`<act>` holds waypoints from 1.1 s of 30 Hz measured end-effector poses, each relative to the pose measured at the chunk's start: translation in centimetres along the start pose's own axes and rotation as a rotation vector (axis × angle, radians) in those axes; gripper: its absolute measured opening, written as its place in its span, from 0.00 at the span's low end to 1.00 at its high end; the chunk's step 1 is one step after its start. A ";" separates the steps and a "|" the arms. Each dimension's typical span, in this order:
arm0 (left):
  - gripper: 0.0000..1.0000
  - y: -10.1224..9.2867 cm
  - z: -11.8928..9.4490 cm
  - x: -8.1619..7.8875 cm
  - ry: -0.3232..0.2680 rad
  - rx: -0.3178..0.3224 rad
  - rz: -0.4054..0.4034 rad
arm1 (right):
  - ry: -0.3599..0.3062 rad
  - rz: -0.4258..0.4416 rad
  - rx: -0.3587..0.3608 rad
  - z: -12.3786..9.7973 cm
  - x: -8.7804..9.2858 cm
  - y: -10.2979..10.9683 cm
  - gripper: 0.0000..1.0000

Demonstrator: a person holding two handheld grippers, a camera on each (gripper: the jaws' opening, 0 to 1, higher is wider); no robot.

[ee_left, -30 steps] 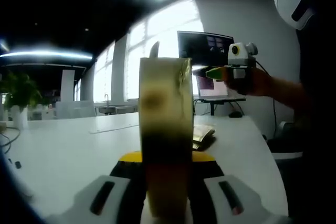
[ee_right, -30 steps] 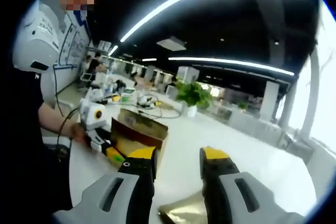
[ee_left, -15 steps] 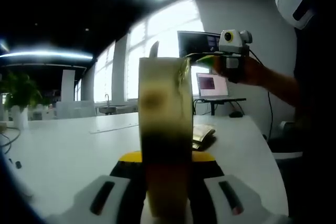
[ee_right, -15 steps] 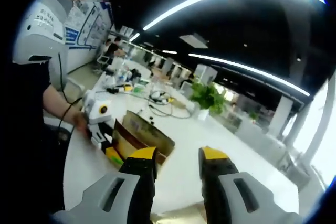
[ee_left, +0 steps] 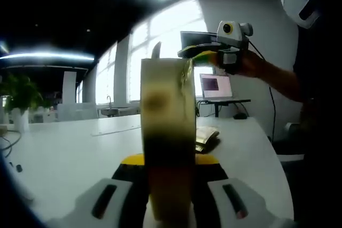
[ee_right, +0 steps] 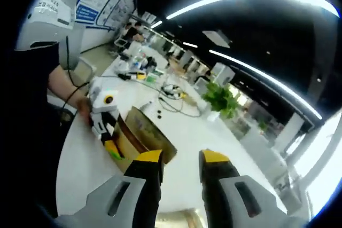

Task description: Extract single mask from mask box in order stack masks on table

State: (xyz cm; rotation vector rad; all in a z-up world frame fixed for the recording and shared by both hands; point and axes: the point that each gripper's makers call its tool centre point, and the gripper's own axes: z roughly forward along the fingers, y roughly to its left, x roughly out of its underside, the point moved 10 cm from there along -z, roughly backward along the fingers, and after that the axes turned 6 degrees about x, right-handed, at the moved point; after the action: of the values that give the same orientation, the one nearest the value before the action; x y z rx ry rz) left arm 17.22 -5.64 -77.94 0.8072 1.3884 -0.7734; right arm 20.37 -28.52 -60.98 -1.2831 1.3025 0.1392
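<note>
A brown cardboard mask box (ee_left: 166,132) stands edge-on between my left gripper's jaws, and the left gripper (ee_left: 168,159) is shut on it just above the white table (ee_left: 64,153). Gold-wrapped masks (ee_left: 206,138) lie on the table behind the box. My right gripper (ee_left: 195,53), held in a hand, hovers high above and behind the box. In the right gripper view, the right gripper (ee_right: 181,158) is open and holds nothing. It looks down on the mask box (ee_right: 141,132), which the left gripper (ee_right: 112,149) holds from the left.
A monitor (ee_left: 208,45) and a laptop (ee_left: 216,86) stand at the table's far end. A potted plant (ee_right: 222,97) and cables (ee_right: 173,90) sit farther along the table. The person's arm (ee_right: 61,81) and dark torso are on the left.
The right gripper has risen and moved over the box; it now looks down on the box from higher up. The left gripper and box have held still.
</note>
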 end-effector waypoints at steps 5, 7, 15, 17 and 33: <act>0.32 -0.2 0.1 -0.1 0.000 -0.001 0.002 | 0.004 -0.040 -0.043 0.6 -0.7 -0.3 0.24; 0.32 -0.2 0.1 -0.1 0.000 -0.001 0.002 | 0.005 -0.058 -0.068 0.9 -1.1 -0.2 0.24; 0.32 -0.2 0.2 -0.1 0.000 0.000 0.001 | 0.027 -0.148 -0.144 2.0 -1.9 0.1 0.24; 0.32 -0.2 0.2 -0.1 0.000 0.000 0.001 | 0.033 -0.169 -0.162 2.2 -2.1 0.1 0.24; 0.32 -0.3 0.2 -0.2 -0.002 0.003 -0.001 | 0.062 -0.246 -0.271 4.1 -3.2 0.4 0.23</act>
State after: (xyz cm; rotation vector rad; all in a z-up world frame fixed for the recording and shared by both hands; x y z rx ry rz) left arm 17.08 -5.93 -77.76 0.8080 1.3856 -0.7769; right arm 21.44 -23.57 -59.88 -1.6802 1.1947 0.1052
